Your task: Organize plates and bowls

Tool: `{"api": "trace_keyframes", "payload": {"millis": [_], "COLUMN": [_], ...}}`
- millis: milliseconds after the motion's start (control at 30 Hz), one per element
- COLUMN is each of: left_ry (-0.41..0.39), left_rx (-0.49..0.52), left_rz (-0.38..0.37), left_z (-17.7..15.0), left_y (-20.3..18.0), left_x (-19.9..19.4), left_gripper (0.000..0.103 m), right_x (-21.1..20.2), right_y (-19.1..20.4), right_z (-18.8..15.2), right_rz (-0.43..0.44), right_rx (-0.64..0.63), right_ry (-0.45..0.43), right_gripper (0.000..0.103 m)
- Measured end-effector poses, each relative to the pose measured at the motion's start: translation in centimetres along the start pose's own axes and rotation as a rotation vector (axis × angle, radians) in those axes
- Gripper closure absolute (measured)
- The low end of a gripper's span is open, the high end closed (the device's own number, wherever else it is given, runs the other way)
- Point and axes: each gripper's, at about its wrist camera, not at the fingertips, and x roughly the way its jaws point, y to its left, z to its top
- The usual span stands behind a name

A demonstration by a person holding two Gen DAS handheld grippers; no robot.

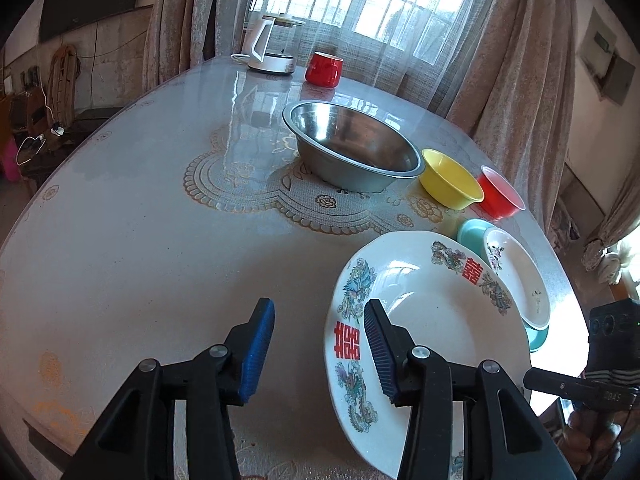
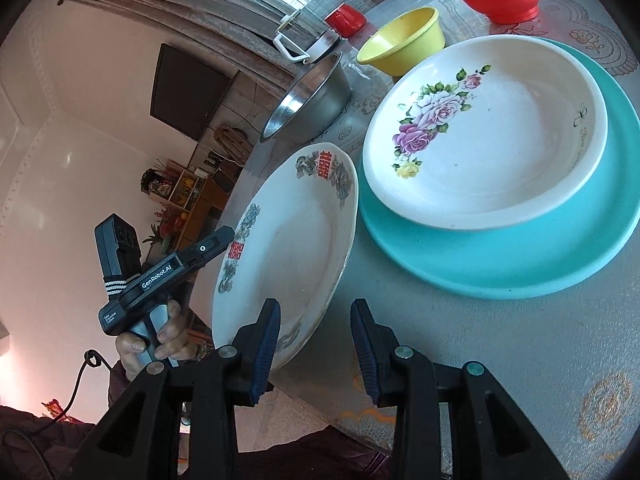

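both claws partly open and empty, left claw (image 1: 320,350) and right claw (image 2: 316,350) straddling the dragon plate (image 1: 432,332) rim

window (image 1: 360,4) barred, bright daylight behind sheer net | heavy beige curtains (image 1: 516,64) each side | dark TV (image 2: 188,92) on pale wall | wooden shelf unit (image 2: 188,196), pretty cluttered | round table (image 1: 140,220), lace-print cover

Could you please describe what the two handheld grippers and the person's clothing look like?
Both the left gripper and the right gripper have black angular linkages with silver pivot pins and ribbed blue pads on the fingers. The left one's body reads "GenRobot.AI", with a striped strap and a black cable. The sleeve looks dark maroon.
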Motion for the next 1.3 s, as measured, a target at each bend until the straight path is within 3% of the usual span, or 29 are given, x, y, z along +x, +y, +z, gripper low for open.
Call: {"api": "trace_keyframes", "payload": {"millis": [333, 667, 833, 933, 1033, 1167, 1300], "left_ry": [0.001, 0.027, 0.061, 0.073, 0.057, 0.043, -0.003], "left_rx": [-0.027, 0.03, 0.033, 0.078, 0.135, 0.084, 0.125], "left_rz": [-0.052, -0.085, -0.103, -0.132, -0.073, -0.104, -0.046], "left_z": [-0.4, -0.7, -0.9, -1.3, -1.7, -1.6, -1.2], "left_y": [1.1, 0.3, -0.1, -1.3, -2.3, -1.2, -1.5], "left_x": [-0.4, 1.7, 2.4, 2.7, 2.7, 2.1, 1.3], "left_gripper": [0.052, 0.063, 0.065, 0.065, 0.065, 0.067, 0.067], "right_x": [1.6, 2.9, 3.7, 3.8, 3.7, 3.9, 3.9], "right_y": [0.0, 0.6, 1.0, 1.8, 1.8, 2.3, 1.7], "right_z": [0.8, 1.9, 2.0, 2.0, 2.1, 2.1, 2.5], "right_rz": [-0.018, -0.07, -0.131, -0.187, -0.196, -0.225, -0.197], "right_rx": [-0.001, -0.025, -0.047, -0.1, -0.098, -0.132, -0.108], "right_ry": [-0.005, -0.015, -0.013, -0.013, -0.005, -0.002, -0.001], "right_gripper": [0.067, 0.079, 0.088, 0.088, 0.088, 0.087, 0.086]}}
